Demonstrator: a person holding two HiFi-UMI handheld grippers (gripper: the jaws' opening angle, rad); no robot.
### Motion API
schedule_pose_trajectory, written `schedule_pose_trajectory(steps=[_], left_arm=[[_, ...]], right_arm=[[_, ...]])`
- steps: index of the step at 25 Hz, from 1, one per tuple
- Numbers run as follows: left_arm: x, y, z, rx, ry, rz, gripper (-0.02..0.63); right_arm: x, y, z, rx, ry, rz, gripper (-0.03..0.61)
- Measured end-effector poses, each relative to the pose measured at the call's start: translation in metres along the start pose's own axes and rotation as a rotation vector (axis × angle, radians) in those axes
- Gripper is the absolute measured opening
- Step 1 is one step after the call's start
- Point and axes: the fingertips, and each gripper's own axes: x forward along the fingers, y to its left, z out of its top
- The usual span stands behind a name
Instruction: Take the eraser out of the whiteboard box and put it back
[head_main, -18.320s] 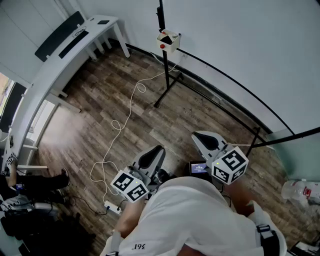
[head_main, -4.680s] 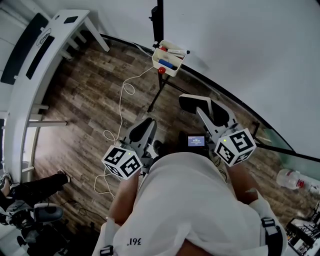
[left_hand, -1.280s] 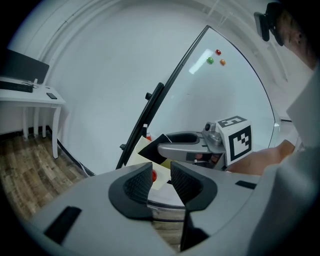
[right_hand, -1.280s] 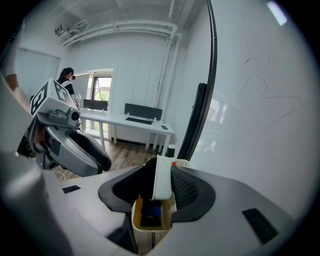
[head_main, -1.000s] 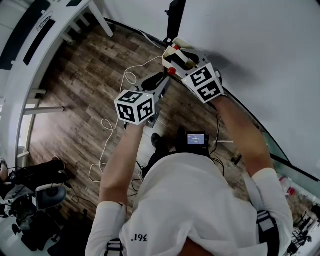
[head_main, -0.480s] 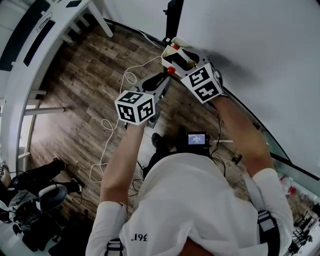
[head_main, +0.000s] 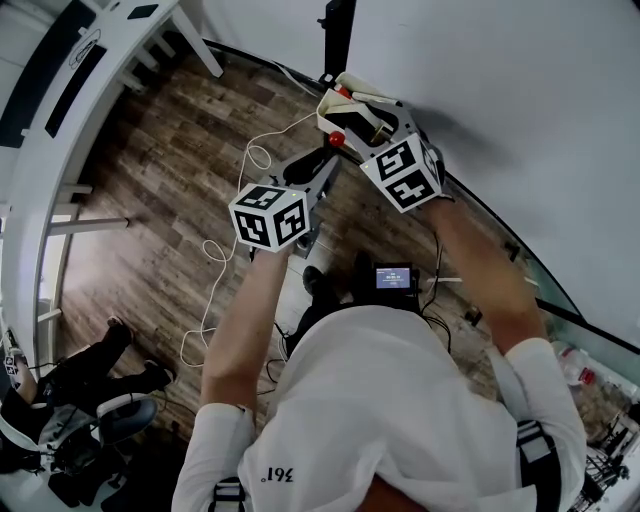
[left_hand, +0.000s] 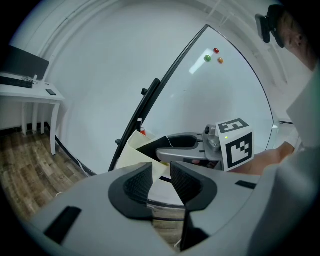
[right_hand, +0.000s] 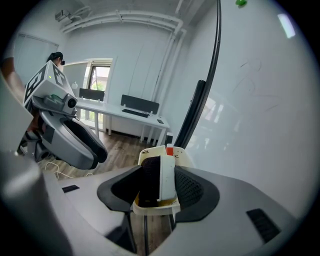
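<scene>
A cream whiteboard box (head_main: 345, 100) hangs on the board's lower edge. In it the eraser (right_hand: 160, 180), black felt with a white back, stands on edge beside a red-capped marker (right_hand: 170, 150). My right gripper (head_main: 365, 118) reaches down into the box (right_hand: 152, 206); its jaws have just been opening and stand on either side of the eraser without visibly squeezing it. My left gripper (head_main: 318, 168) hovers just left of and below the box, its jaws (left_hand: 161, 177) a little apart with nothing between them. From the left gripper view the right gripper (left_hand: 172, 146) shows over the box (left_hand: 134, 152).
The whiteboard (head_main: 520, 80) fills the upper right on a black stand (head_main: 338, 30). A red knob (head_main: 337, 139) sits under the box. A white cable (head_main: 225, 250) loops over the wooden floor, a white desk (head_main: 90, 80) is at the left, and a seated person (head_main: 70, 420) is at lower left.
The right gripper has tipped slightly over the box and stays in it. The left gripper has kept still.
</scene>
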Motion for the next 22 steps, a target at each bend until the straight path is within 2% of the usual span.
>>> schedule_pose_trajectory(steps=[22], left_arm=[[-0.007,-0.007,0.0,0.008,-0.02,0.01,0.101]], right_arm=[[-0.013,0.002,-0.006,-0.001,-0.012,-0.017,0.202]])
